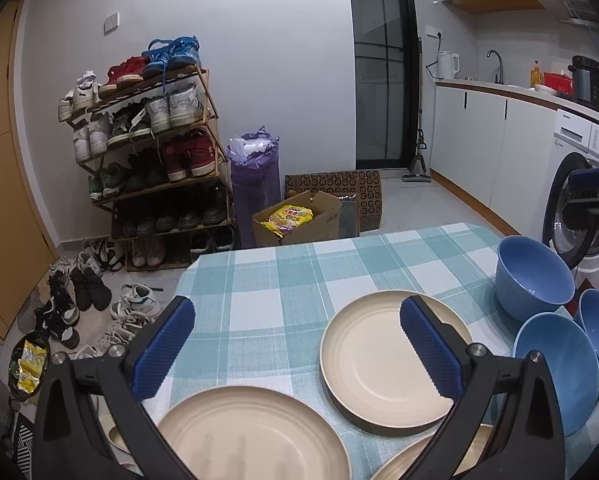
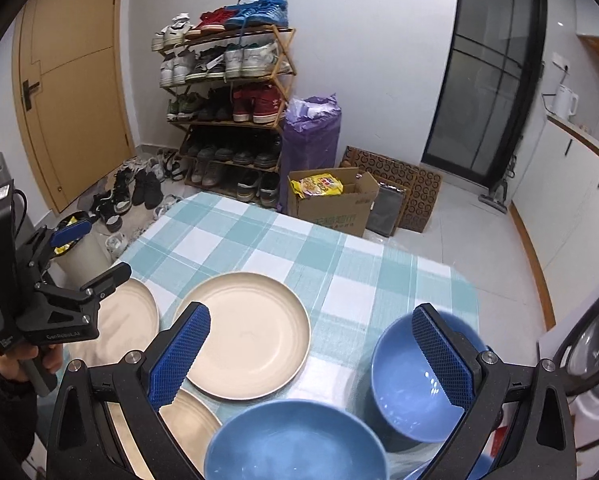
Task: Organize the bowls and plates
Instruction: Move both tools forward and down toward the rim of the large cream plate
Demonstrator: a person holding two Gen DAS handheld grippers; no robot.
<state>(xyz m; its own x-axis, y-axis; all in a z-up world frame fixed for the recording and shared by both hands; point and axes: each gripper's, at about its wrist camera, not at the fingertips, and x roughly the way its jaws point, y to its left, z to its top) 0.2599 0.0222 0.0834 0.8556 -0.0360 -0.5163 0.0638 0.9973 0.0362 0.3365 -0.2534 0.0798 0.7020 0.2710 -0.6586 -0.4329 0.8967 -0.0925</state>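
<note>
Blue bowls [image 2: 295, 440] lie directly below the open, empty right hand-held gripper [image 2: 311, 360], beige plates [image 1: 255, 436] beneath the equally open left hand-held gripper [image 1: 299, 352], all unstacked on the checked tabletop [image 1: 283, 280], each hand nearest its own kind.

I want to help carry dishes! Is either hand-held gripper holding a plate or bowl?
No, nothing is held. The left hand-held gripper and the right hand-held gripper are both open above the table.
</note>
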